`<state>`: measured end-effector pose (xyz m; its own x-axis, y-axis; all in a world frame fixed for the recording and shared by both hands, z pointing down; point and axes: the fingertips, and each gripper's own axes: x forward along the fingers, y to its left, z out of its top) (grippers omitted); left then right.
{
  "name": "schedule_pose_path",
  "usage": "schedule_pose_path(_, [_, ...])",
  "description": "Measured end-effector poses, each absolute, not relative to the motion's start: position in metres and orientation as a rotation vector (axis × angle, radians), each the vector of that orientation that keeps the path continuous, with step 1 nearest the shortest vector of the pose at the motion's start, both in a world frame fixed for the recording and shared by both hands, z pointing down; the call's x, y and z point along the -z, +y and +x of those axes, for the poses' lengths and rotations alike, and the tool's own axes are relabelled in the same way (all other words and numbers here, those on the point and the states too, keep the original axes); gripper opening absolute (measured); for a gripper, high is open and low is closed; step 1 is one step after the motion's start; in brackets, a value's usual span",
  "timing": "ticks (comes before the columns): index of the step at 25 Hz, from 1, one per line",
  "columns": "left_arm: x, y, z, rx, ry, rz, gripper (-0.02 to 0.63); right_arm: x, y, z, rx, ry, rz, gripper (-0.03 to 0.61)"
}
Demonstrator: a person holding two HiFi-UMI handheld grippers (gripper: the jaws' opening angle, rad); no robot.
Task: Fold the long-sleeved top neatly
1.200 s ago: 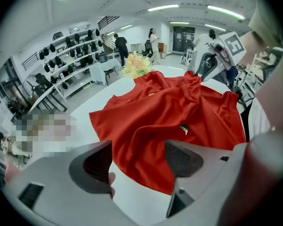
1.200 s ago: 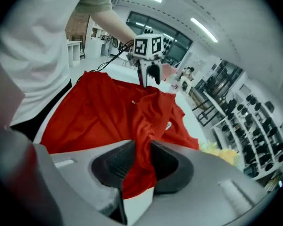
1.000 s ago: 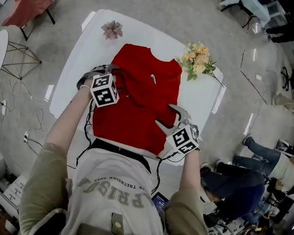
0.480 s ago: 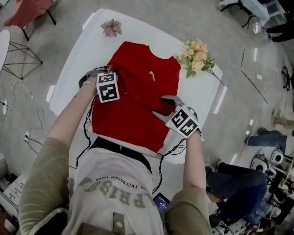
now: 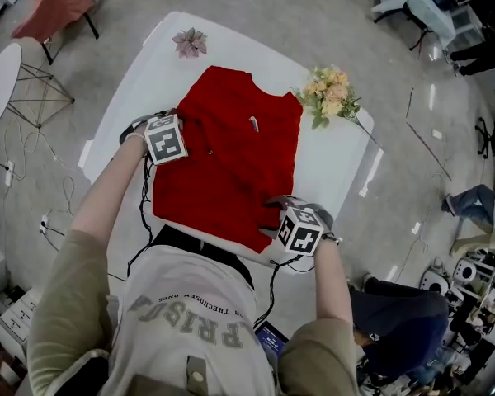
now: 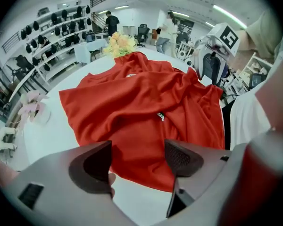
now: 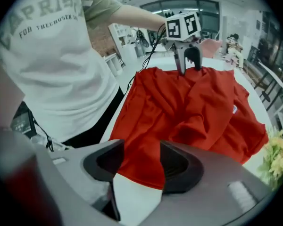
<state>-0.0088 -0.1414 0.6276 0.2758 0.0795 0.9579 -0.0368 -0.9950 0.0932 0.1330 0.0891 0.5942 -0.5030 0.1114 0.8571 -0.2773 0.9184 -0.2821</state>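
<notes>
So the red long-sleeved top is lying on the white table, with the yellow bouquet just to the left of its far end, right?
Not quite. The bouquet lies to the right of the red top, not the left, as the head view shows. The rest holds: the top lies on the white table, and the bouquet is by its far end.

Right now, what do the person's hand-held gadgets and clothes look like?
The left gripper and right gripper are grey plastic, each with two curved dark-padded jaws, a white cube of black square markers and a black cable. The person wears a white lettered T-shirt with olive sleeves.
</notes>
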Motion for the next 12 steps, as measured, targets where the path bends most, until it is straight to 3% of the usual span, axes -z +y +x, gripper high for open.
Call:
schedule_pose_path(6, [-0.591, -0.142, 0.000, -1.776, -0.026, 2.582, 0.356, -0.548, 0.008, 0.144, -0.545, -2.296, 0.660, 0.239])
schedule_pose_path(12, [-0.592, -0.126, 0.033, -1.797, 0.084, 2.640, 0.356, -0.580, 0.041, 0.100, -0.575, -2.178, 0.281, 0.241])
